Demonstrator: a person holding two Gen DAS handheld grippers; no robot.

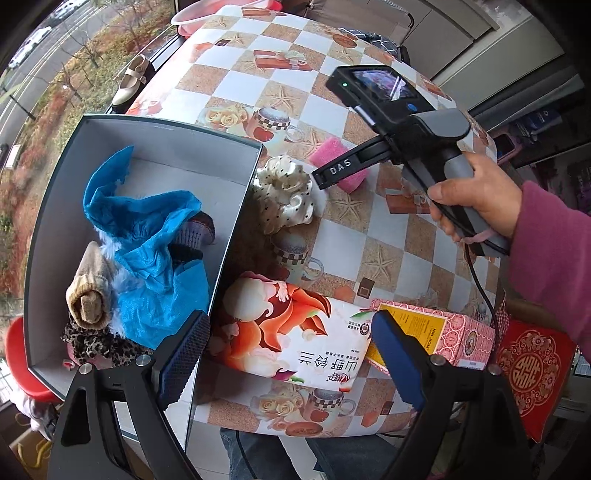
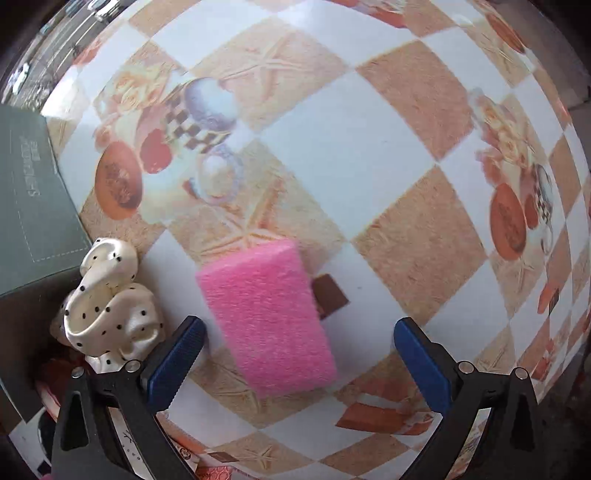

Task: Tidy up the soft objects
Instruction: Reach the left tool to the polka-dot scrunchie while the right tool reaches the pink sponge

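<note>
**What sits around your work area**

You have a table (image 1: 332, 236) covered in a checkered cloth printed with starfish, roses and mugs. At its near edge lies a tissue pack (image 1: 295, 332) with orange artwork, and touching its right end a pink patterned carton (image 1: 443, 332) with a yellow panel. Further right, off the table edge, you see a red cushion (image 1: 532, 373) with a gold emblem. At the far left, a cream shoe (image 1: 133, 83) with a dark sole rests on the window ledge, and a pink basin (image 1: 207, 16) overhangs the table's far edge.
</note>
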